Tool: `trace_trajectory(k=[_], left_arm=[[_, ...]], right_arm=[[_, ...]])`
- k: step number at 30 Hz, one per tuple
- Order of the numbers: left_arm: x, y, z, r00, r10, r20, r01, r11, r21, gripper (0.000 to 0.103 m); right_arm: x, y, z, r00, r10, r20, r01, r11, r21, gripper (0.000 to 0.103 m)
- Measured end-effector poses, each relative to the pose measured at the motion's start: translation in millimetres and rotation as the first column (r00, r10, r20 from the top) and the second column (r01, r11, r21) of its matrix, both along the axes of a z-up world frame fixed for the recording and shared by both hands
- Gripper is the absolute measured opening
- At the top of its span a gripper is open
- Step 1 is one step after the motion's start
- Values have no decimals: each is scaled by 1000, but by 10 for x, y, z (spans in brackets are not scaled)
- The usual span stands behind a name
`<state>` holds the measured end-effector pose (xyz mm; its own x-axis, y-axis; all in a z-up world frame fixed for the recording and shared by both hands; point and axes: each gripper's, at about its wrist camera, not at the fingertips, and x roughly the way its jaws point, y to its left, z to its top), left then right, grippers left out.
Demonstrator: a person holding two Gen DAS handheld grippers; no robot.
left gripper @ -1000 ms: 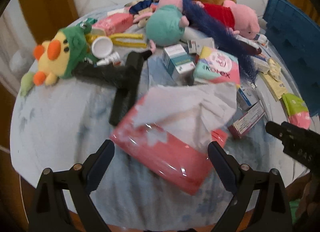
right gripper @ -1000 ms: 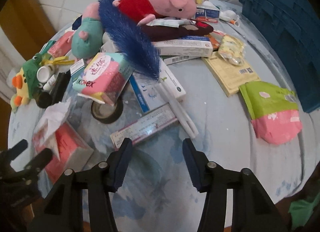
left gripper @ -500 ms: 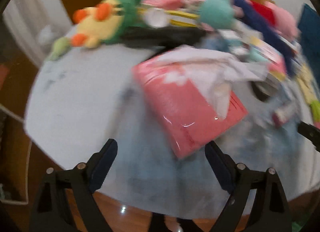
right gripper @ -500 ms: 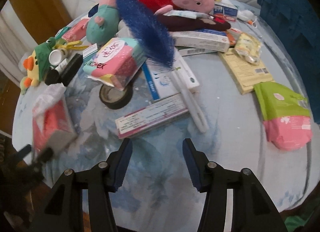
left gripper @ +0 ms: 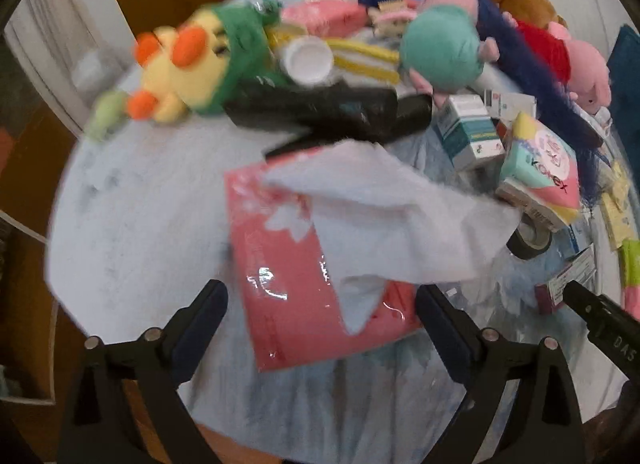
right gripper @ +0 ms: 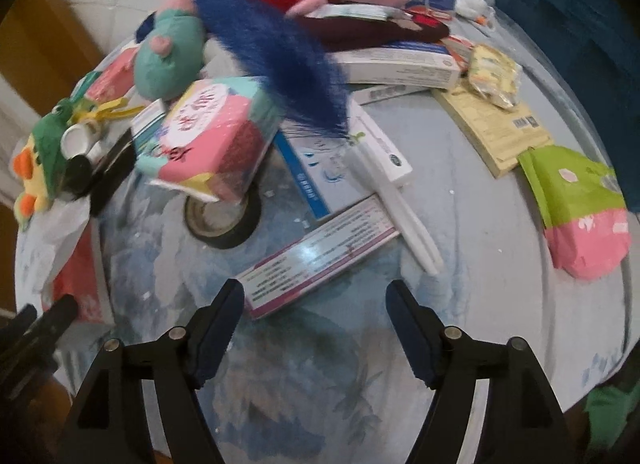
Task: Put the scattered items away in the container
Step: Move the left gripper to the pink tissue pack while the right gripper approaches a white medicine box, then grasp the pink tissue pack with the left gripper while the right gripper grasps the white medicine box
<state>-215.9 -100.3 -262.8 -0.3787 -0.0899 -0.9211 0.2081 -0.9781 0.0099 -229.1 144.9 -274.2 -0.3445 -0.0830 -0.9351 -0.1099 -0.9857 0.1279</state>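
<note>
Step in hand: approach. The left gripper [left gripper: 322, 318], jaws wide and empty, straddles the red plastic tissue pack [left gripper: 316, 284] at the desk's 6 o'clock edge. Right gripper [right gripper: 314, 324] likewise empty. Next: descend, close, carry towards the blue container [right gripper: 568, 24] at 2 o'clock.

Red tissue pack [left gripper: 304, 288], blue feather duster [right gripper: 276, 52].

The left gripper [left gripper: 320, 316] hangs with its jaws spread wide, nothing between the blue pads. The right gripper [right gripper: 314, 324] is likewise parted and holds nothing. Each one's black tip shows at the edge of the other's view.
</note>
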Motion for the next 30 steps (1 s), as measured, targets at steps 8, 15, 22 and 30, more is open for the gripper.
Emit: trace_trajectory(k=[8, 15, 22, 30], left_arm=[[-63, -64, -167, 1000, -28, -7, 28, 999, 27, 92], [133, -172, -146, 993, -112, -22, 113, 994, 13, 89], [237, -100, -145, 983, -181, -32, 181, 983, 3, 89], [189, 7, -145, 978, -207, -32, 207, 978, -5, 90]], right_arm=[[-164, -151, -142, 999, -48, -2, 48, 999, 5, 71], [37, -130, -172, 1000, 27, 12, -28, 992, 120, 33], [269, 32, -183, 999, 51, 2, -51, 995, 80, 20], [256, 186, -127, 998, -16, -56, 18, 1000, 24, 56]])
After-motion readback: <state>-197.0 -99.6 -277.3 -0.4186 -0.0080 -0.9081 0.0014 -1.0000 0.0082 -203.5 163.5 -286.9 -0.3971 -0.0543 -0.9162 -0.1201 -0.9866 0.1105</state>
